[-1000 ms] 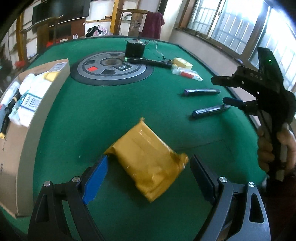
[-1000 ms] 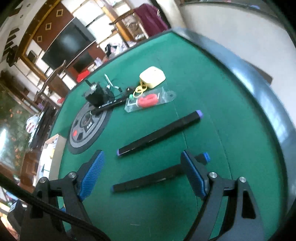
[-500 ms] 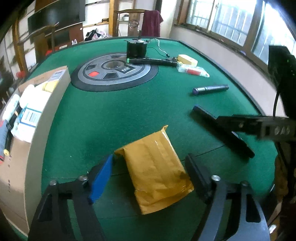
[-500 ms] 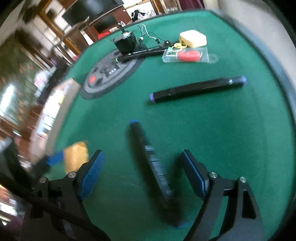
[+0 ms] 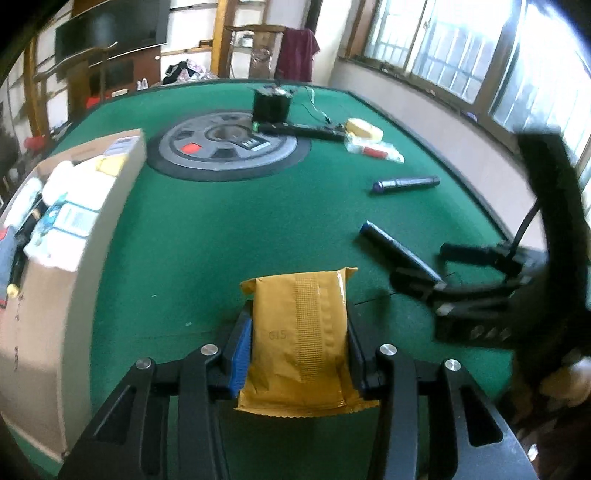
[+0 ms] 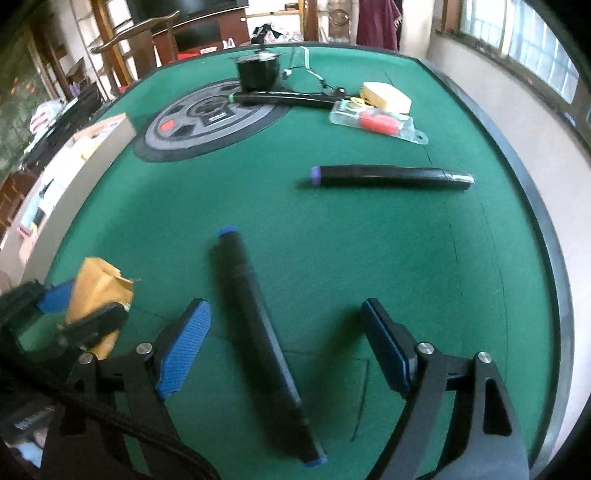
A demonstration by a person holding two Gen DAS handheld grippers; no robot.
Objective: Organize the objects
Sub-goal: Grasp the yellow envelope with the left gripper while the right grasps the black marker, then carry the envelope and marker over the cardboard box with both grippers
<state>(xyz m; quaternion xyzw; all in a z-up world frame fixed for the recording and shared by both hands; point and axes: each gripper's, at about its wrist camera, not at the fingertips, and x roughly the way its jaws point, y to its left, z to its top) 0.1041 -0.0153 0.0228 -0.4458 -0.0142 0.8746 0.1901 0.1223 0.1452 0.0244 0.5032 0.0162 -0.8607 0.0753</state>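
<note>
Several items already fill the cardboard box at the desk's left edge. Right of the box, the left gripper is closing its fingers on the yellow packet. Farther right, the right gripper straddles a black marker, fingers apart; a second marker and open felt lie beyond.

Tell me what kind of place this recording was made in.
Most likely a lived-in home room, perhaps a games room. The table is covered in green felt with a round panel at its centre, a television hangs on the wall, and wooden chairs stand behind.
</note>
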